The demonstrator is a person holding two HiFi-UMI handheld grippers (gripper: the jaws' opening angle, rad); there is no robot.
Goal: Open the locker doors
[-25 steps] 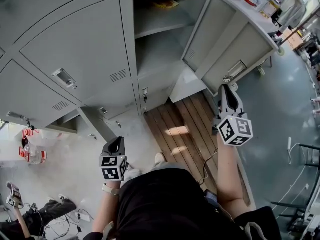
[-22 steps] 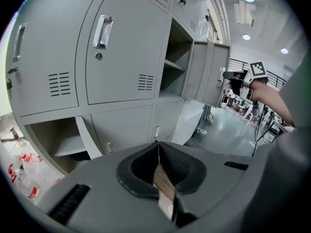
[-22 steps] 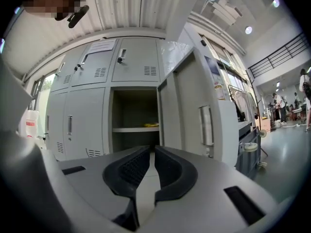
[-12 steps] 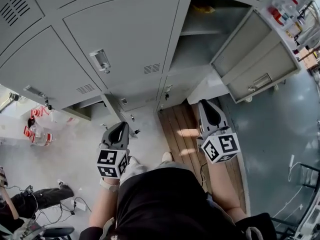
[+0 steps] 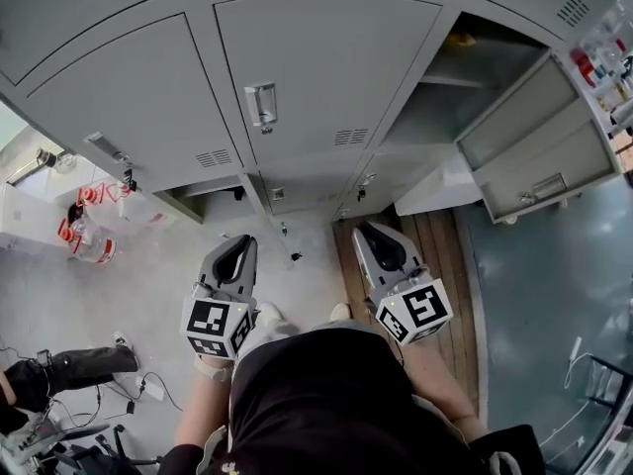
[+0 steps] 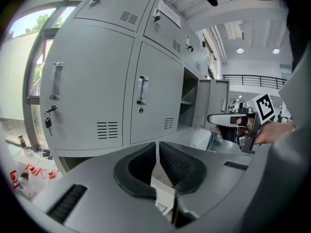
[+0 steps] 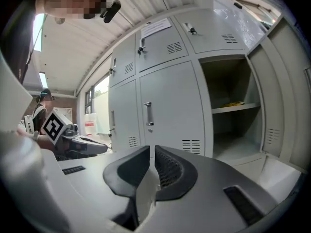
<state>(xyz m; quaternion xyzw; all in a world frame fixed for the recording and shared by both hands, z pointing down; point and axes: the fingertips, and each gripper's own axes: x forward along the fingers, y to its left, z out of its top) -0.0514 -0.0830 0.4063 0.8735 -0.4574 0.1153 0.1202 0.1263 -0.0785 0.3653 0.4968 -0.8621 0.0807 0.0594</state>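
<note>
A bank of grey lockers fills the head view. The middle door point(image 5: 316, 77) is closed, with its handle point(image 5: 261, 105) a little left of centre. To its left is another closed door point(image 5: 109, 97). The right locker point(image 5: 465, 77) stands open, its door point(image 5: 539, 151) swung out. My left gripper point(image 5: 240, 242) and right gripper point(image 5: 368, 230) hang side by side below the doors, apart from them. Both are shut, with nothing between the jaws. In the left gripper view the left gripper point(image 6: 158, 144) points between the two closed doors. The right gripper point(image 7: 152, 148) faces the middle door's handle point(image 7: 148, 113).
A yellow item point(image 7: 232, 103) lies on the open locker's shelf. A key point(image 6: 47, 122) hangs in the left door's lock. Red-capped bottles point(image 5: 84, 240) stand on the floor at left, and cables and a person's leg point(image 5: 59, 369) lie lower left. Wooden boards point(image 5: 435, 255) lie under the open door.
The right gripper has left the open door's handle and swung left to in front of the middle door. The left gripper has risen. The head view has turned left.
</note>
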